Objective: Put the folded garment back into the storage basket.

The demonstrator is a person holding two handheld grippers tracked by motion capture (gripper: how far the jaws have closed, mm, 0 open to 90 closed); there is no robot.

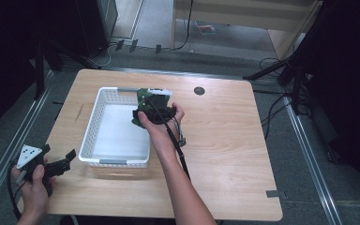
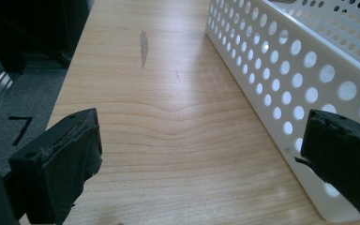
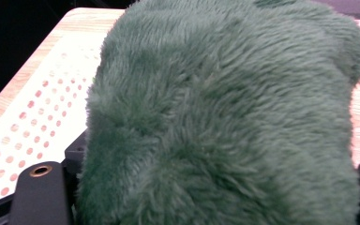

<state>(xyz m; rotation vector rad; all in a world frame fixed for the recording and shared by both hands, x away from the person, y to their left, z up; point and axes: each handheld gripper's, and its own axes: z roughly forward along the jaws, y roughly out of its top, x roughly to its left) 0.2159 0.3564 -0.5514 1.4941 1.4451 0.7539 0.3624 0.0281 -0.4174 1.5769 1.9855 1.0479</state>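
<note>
A fuzzy dark green plush toy [image 3: 225,117] sits between the jaws of my right gripper [image 3: 206,187], which is shut on it. In the high view that right gripper [image 1: 144,106] holds the green plush toy [image 1: 143,97] over the right rim of a white perforated basket [image 1: 92,123], near its far corner. The basket's inside looks bare. My left gripper [image 1: 58,151] hovers by the table's front left corner, open, with nothing between its jaws. In its own view the left gripper [image 2: 201,140] points along the basket's [image 2: 281,61] outer left wall.
The wooden table [image 1: 225,136] has a black round grommet [image 1: 199,91] at the back and a grey tape strip [image 1: 273,193] near the front right edge. A grey smear [image 2: 144,47] marks the wood left of the basket. Dark stands and cables ring the table.
</note>
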